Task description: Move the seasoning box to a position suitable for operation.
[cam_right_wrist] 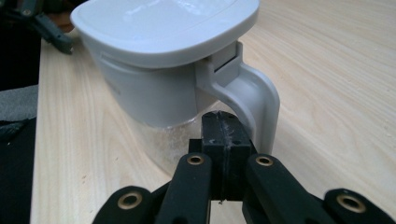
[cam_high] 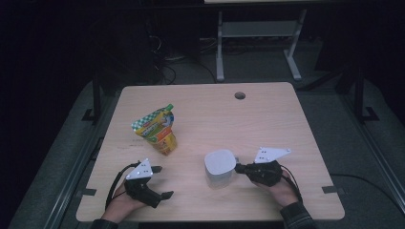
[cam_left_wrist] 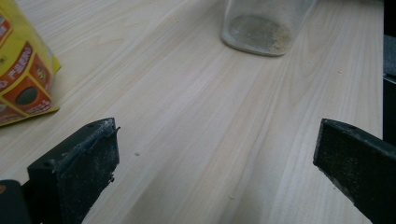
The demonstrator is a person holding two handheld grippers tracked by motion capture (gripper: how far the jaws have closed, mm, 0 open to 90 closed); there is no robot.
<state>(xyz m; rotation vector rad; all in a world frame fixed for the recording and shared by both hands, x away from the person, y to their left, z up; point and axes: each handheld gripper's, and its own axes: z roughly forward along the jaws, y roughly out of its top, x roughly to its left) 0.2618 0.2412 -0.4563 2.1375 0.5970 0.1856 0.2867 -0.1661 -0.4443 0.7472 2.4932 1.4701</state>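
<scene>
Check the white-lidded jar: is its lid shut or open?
Shut. The white lid sits flat on the jar, which stands upright on the table; right gripper has its jaws shut at the handle.

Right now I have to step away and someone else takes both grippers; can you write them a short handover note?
Left gripper: open, holding nothing, resting at the near left of the table.
Right gripper: jaws shut together, tips poked into the handle of the jar; whether they touch it is unclear.
Jar: upright, near centre, white lid on, thin layer of powder at the bottom.
Yellow pouch: standing left of the jar, untouched.
Done: right gripper at the handle.
Left: probably open the jar and handle the pouch.
</scene>
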